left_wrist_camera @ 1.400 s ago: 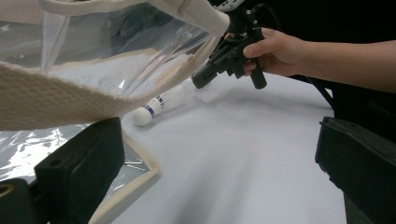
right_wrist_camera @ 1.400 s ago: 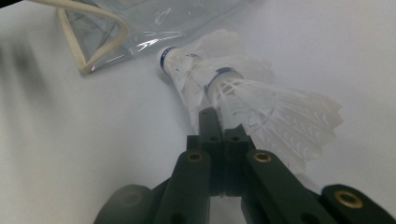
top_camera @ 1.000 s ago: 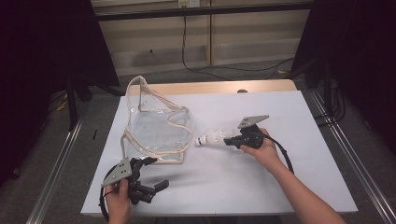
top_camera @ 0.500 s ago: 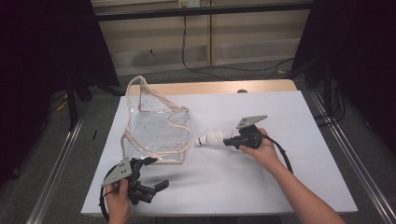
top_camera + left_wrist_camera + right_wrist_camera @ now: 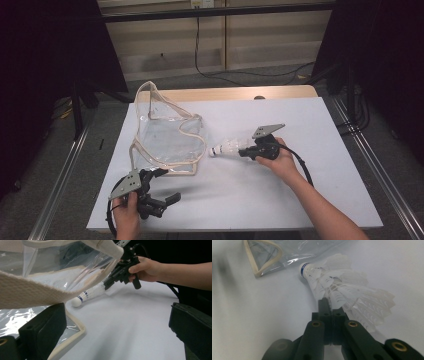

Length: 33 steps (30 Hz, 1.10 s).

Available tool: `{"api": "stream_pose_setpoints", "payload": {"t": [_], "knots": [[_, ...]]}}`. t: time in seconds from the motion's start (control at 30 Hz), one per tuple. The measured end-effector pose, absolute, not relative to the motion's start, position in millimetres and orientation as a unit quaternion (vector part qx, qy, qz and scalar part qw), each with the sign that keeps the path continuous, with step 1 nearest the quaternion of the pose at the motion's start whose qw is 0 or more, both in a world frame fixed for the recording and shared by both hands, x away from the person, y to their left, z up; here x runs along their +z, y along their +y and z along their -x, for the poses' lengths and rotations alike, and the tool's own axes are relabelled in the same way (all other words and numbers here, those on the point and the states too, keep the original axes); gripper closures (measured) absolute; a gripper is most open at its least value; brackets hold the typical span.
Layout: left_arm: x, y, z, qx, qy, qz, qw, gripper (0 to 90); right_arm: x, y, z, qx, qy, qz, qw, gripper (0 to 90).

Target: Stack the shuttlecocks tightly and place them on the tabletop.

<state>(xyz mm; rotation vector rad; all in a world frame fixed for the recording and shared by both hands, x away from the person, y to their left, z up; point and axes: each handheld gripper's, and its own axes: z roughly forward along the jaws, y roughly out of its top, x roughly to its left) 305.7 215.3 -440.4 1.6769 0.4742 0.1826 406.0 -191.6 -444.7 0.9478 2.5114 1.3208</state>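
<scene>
- Right gripper (image 5: 243,151): held in the person's right hand (image 5: 281,161) over the middle of the white table (image 5: 310,200); its jaws stand pressed together, clamped on the feather skirt of a shuttlecock (image 5: 226,148).
- Shuttlecock, right gripper view (image 5: 342,297): the white feathers fan out directly ahead of the closed jaw tips and to their right; the blue-banded cork end points away from the gripper, toward the bag.
- Shuttlecock, left gripper view (image 5: 87,294): the round white cork sits low, at or just over the table surface; whether it touches cannot be told. The feather end runs back into the right gripper (image 5: 110,283).
- Clear bag (image 5: 167,135): transparent plastic with cream fabric trim and straps, lying flat on the table just beyond the shuttlecock's cork end, near it but apart.
- Left gripper (image 5: 165,187): held in the person's left hand (image 5: 127,217) at the near edge of the table; its jaws stand wide apart with nothing between them.
- Left gripper view: the two black jaws rise at the lower left and lower right corners; one lies beside the near trimmed edge of the clear bag (image 5: 50,267), and a cream strap (image 5: 30,288) crosses just above it.
- The two grippers are well apart, with the bag's near corner between them.
</scene>
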Motion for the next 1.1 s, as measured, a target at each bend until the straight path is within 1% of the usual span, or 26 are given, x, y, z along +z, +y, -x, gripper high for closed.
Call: {"api": "stream_pose_setpoints", "payload": {"t": [0.27, 0.33, 0.4, 0.47, 0.7, 0.77, 0.87, 0.93, 1.0, 1.07, 1.1], "knots": [[-440.4, 215.3, -305.8, 0.08, 0.208, -0.736, 0.64, 1.6, -445.0, -191.6, -406.4, 0.443, 0.835, -0.318, 0.075, 88.0], [-440.5, 215.5, -305.8, 0.081, 0.208, -0.736, 0.639, 1.6, -444.9, -191.9, -406.4, 0.444, 0.834, -0.319, 0.075, 86.3], [-440.6, 215.6, -305.9, 0.081, 0.209, -0.736, 0.639, 1.6, -444.8, -192.1, -406.4, 0.444, 0.833, -0.321, 0.077, 82.7], [-440.5, 215.4, -305.8, 0.081, 0.209, -0.736, 0.639, 1.6, -444.8, -192.8, -406.3, 0.443, 0.833, -0.324, 0.076, 82.0], [-440.5, 215.5, -305.7, 0.081, 0.209, -0.736, 0.639, 1.6, -442.5, -195.7, -405.3, 0.446, 0.829, -0.329, 0.078, 75.0], [-440.3, 215.5, -305.7, 0.081, 0.209, -0.736, 0.638, 1.6, -441.3, -196.8, -404.7, 0.446, 0.829, -0.33, 0.078, 74.9], [-440.2, 215.7, -305.7, 0.082, 0.208, -0.737, 0.638, 1.6, -439.3, -197.9, -403.8, 0.45, 0.825, -0.332, 0.079, 70.2], [-440.2, 215.7, -305.7, 0.083, 0.208, -0.737, 0.638, 1.6, -438.0, -198.7, -402.8, 0.454, 0.821, -0.336, 0.076, 63.4], [-439.9, 215.7, -305.6, 0.084, 0.207, -0.737, 0.638, 1.6, -437.0, -199.1, -401.9, 0.457, 0.821, -0.334, 0.077, 61.5], [-439.9, 215.8, -305.5, 0.084, 0.207, -0.737, 0.638, 1.6, -435.9, -199.0, -400.9, 0.46, 0.818, -0.337, 0.076, 54.5], [-439.9, 215.8, -305.5, 0.084, 0.208, -0.737, 0.638, 1.6, -435.5, -199.0, -400.6, 0.464, 0.816, -0.338, 0.072, 53.4]]}}
